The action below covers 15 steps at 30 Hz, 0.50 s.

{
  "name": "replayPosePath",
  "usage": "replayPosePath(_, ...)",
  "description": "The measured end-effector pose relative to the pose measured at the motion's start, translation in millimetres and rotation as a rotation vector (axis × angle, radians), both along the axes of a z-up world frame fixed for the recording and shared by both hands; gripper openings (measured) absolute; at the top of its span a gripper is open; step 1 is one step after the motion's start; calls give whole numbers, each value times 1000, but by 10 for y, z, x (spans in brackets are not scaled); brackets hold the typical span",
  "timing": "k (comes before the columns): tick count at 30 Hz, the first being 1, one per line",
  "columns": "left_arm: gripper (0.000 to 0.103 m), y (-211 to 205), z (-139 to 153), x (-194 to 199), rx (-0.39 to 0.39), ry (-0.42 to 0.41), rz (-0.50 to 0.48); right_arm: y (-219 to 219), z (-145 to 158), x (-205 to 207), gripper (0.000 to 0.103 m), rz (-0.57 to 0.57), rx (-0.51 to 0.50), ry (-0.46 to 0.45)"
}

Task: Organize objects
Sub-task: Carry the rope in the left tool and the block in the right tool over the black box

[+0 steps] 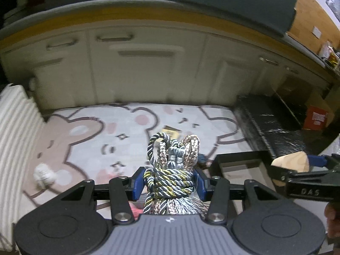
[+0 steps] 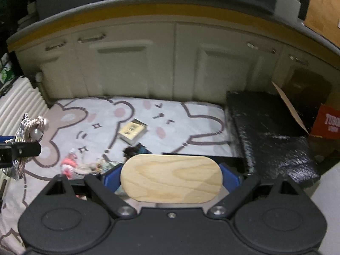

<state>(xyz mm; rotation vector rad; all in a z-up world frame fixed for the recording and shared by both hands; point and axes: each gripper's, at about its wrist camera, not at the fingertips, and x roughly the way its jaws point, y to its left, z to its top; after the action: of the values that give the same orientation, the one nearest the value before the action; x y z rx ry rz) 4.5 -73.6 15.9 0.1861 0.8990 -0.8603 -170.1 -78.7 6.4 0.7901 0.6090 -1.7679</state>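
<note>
My left gripper (image 1: 170, 186) is gripping a knotted grey-and-gold rope bundle (image 1: 170, 180), my right gripper (image 2: 172, 179) a rounded pale wooden board (image 2: 171, 178). I am judging the sorting unfinished: a small yellow box (image 2: 132, 130) and a pink trinket (image 2: 69, 162) are lying on the bear-print mat (image 2: 191, 123).

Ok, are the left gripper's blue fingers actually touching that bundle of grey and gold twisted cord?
Touching. The left wrist view shows both blue fingers pressed against the sides of the grey and gold twisted cord bundle, with no gap on either side.
</note>
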Motion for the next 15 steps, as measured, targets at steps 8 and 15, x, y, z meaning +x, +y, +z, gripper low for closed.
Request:
replayPosePath(8, 49, -538, -125, -181, -26, 58, -92, 94, -199, -365, 94, -86, 37, -19)
replayPosePath(15, 49, -874, -254, -303, -60, 119, -122, 175, -372, -593, 94, -142, 49, -47)
